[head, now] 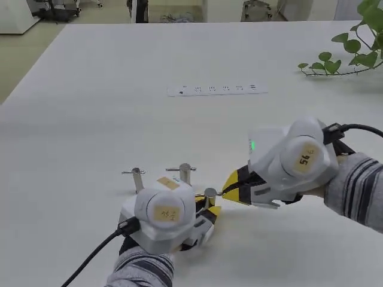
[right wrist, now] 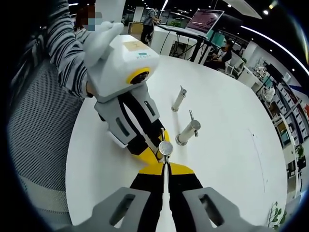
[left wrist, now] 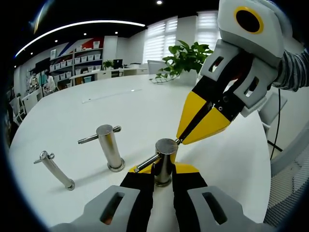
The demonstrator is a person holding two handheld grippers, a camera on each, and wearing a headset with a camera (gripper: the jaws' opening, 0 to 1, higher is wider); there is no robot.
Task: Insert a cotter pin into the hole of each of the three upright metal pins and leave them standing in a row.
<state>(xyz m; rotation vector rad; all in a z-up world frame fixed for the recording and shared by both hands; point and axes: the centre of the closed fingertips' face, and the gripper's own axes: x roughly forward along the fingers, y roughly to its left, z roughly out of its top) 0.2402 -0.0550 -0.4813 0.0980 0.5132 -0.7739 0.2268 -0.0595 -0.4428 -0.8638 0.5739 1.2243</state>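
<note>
Three metal pins stand in a row on the white table. The far-left pin (head: 137, 179) (left wrist: 57, 170) and the middle pin (head: 184, 173) (left wrist: 109, 146) each carry a cotter pin through the top. My left gripper (head: 206, 209) (left wrist: 163, 170) is shut on the lower part of the third pin (head: 210, 195) (left wrist: 165, 157) (right wrist: 166, 148), holding it upright. My right gripper (head: 226, 190) (right wrist: 164, 169) is shut on a thin cotter pin (left wrist: 147, 163) (right wrist: 165, 178). Its yellow tips touch the pin's head, and the cotter pin sticks out the other side of the hole.
A white power strip (head: 216, 89) lies flat at mid-table, well beyond the pins. A leafy plant (head: 353, 54) reaches in at the far right corner. A black cable (head: 96, 254) trails from the left gripper toward the near edge. Bare table surrounds the pins.
</note>
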